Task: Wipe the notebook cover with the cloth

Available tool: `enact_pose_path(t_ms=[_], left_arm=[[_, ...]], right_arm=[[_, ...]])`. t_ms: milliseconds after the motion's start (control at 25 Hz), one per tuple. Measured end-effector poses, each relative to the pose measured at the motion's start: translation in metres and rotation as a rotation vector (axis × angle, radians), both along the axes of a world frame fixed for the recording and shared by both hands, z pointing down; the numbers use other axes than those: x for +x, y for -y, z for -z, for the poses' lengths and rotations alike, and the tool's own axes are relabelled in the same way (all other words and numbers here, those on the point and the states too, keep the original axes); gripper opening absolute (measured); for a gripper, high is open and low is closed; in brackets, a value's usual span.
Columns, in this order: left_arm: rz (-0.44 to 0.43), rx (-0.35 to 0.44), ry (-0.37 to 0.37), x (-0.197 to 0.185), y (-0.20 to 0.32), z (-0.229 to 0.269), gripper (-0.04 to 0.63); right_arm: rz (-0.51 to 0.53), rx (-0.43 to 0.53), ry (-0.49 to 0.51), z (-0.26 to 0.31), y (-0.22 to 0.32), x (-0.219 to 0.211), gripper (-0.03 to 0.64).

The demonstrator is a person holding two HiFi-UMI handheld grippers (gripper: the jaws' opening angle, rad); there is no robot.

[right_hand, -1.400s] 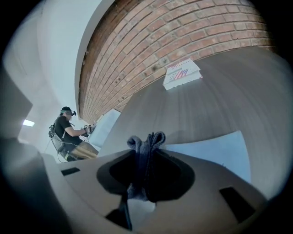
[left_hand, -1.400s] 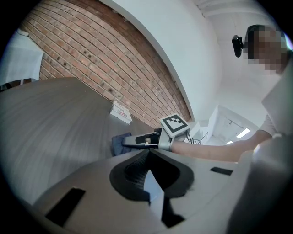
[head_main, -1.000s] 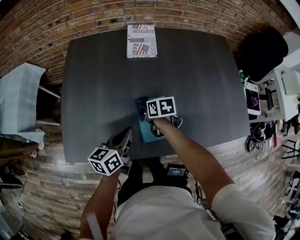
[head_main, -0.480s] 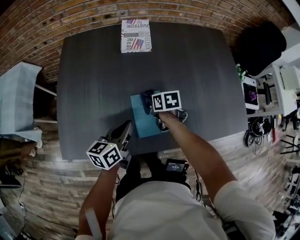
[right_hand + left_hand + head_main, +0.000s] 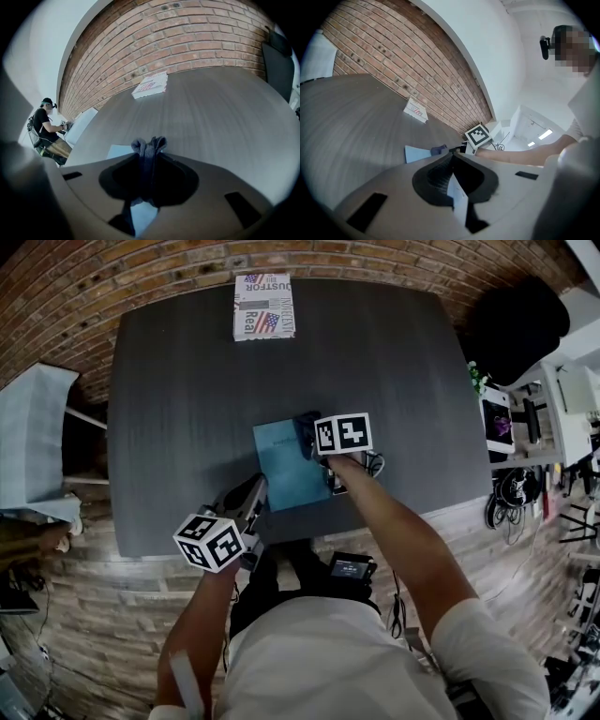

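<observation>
**Cloth [image 5: 149, 144] pinched, notebook [image 5: 286, 470] lying flat**

Right gripper [image 5: 146, 157] has its jaws clamped on the cloth. It's a dark bunched wad that pokes out past the tips and sits over the notebook's far right corner. The notebook is teal and lies flat on the dark table [image 5: 187, 409], closed, cover up. Left gripper [image 5: 452, 157] hangs just off the notebook's near left corner with its jaws shut together and none of the task's things between them. It doesn't look to be touching the cover.

Handling guess: the cloth is soft and floppy, so it'll squash flat under light pressure. Only a short tuft sticks out of the grip, though, so each pass will be narrow. The notebook looks thin, light and smooth-covered, so it'll probably skate across the table once a wipe drags on it. The near left corner seems the spot to pin it, pressing flat rather than pinching.

Room is fine. There's bare table left of, right of and beyond the notebook, and a printed box [image 5: 263, 306] sits well beyond its far edge. The tight side is the notebook's near edge, where the table ends close by.
</observation>
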State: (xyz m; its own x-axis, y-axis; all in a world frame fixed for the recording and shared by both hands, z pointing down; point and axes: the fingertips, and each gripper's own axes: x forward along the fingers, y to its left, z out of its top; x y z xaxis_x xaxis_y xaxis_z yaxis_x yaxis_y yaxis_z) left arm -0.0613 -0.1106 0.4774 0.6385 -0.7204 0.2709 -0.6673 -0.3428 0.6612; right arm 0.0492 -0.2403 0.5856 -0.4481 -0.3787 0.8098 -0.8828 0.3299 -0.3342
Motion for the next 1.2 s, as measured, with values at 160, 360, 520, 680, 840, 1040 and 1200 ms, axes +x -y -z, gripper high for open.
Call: enact_pose_path(t_ms=[160, 360, 520, 680, 840, 1040, 1200], left_arm=[[-0.005, -0.004, -0.004, 0.003, 0.000, -0.001, 0.008], [-0.009, -0.004, -0.003, 0.004, -0.003, -0.003, 0.008], [-0.007, -0.008, -0.001, 0.001, -0.009, -0.005, 0.008], [0.003, -0.009, 0.000, -0.006, -0.016, -0.005, 0.008], [0.019, -0.010, 0.000, -0.012, -0.024, -0.004, 0.008], [0.042, -0.024, 0.006, -0.027, -0.037, -0.008, 0.008], [0.063, -0.033, 0.012, -0.038, -0.047, -0.009, 0.008]], right_arm=[[-0.020, 0.019, -0.061, 0.003, 0.004, 0.025, 0.114], [-0.060, 0.056, -0.160, 0.010, 0.006, 0.064, 0.112], [-0.089, 0.087, -0.105, 0.026, 0.003, 0.069, 0.112], [-0.072, 0.096, -0.039, 0.038, -0.009, 0.048, 0.112], [-0.014, 0.078, 0.043, 0.042, -0.030, 0.011, 0.113], [0.063, 0.023, 0.135, 0.035, -0.059, -0.044, 0.114], [0.113, -0.008, 0.184, 0.034, -0.076, -0.081, 0.113]])
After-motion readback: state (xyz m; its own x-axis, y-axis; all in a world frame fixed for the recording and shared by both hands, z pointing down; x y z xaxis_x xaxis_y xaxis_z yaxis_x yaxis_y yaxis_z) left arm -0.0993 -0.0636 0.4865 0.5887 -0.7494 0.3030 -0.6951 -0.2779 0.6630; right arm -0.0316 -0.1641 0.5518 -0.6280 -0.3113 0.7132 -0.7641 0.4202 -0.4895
